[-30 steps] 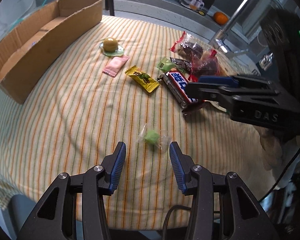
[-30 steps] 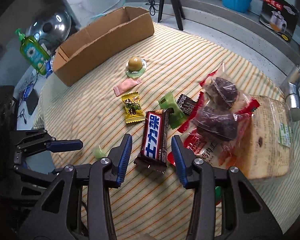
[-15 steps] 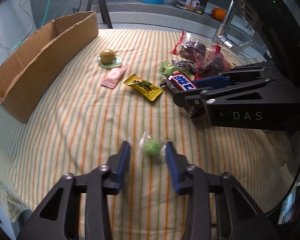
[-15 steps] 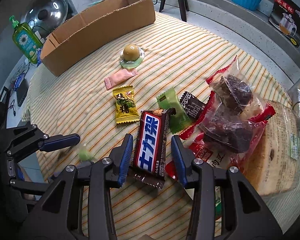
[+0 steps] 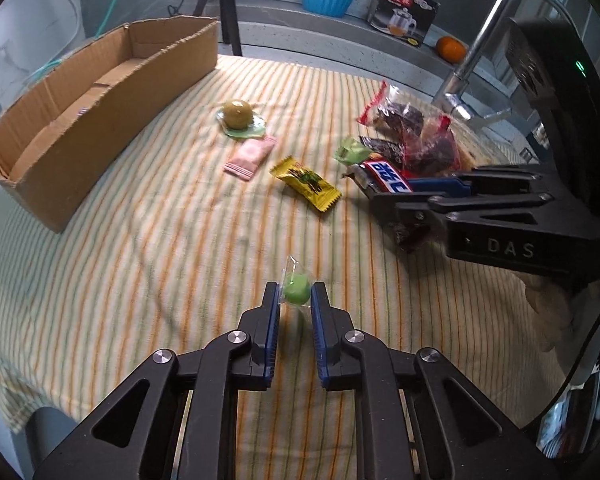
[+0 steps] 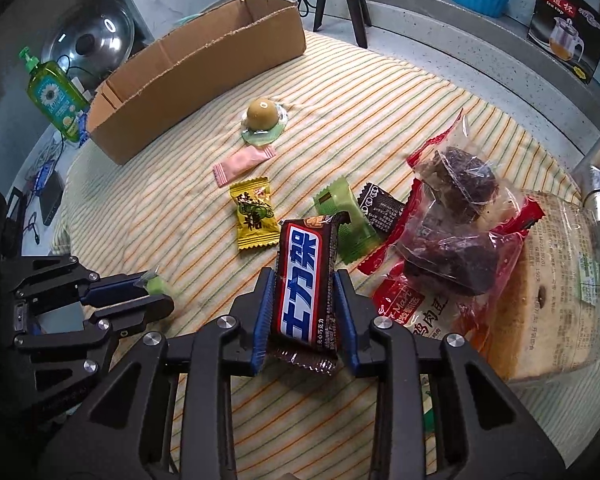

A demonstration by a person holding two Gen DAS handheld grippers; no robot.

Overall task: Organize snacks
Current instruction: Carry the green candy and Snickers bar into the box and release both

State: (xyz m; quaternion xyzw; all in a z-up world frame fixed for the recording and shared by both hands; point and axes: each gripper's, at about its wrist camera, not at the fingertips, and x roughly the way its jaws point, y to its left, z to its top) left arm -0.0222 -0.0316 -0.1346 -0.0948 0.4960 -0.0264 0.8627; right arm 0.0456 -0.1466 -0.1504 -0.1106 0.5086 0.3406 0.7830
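My left gripper (image 5: 295, 294) is shut on a small green candy (image 5: 296, 289) in a clear wrapper, held just above the striped cloth; it also shows in the right wrist view (image 6: 156, 285). My right gripper (image 6: 302, 280) is shut on a brown chocolate bar (image 6: 304, 280) with a blue and white label, seen in the left wrist view (image 5: 386, 174) too. An open cardboard box (image 5: 96, 108) lies at the far left. Loose on the cloth are a yellow candy (image 5: 306, 182), a pink candy (image 5: 250, 156) and a round jelly cup (image 5: 240, 118).
A green wrapper (image 6: 346, 216), a dark small packet (image 6: 380, 208), red bags of dark snacks (image 6: 456, 216) and a wrapped cake (image 6: 556, 280) lie at the right. A tap (image 5: 472, 60), a tripod (image 5: 224, 12) and a dish soap bottle (image 6: 52, 96) stand around the table.
My left gripper closed on the green candy and lifted it slightly. My right gripper closed on the chocolate bar and raised its near end.
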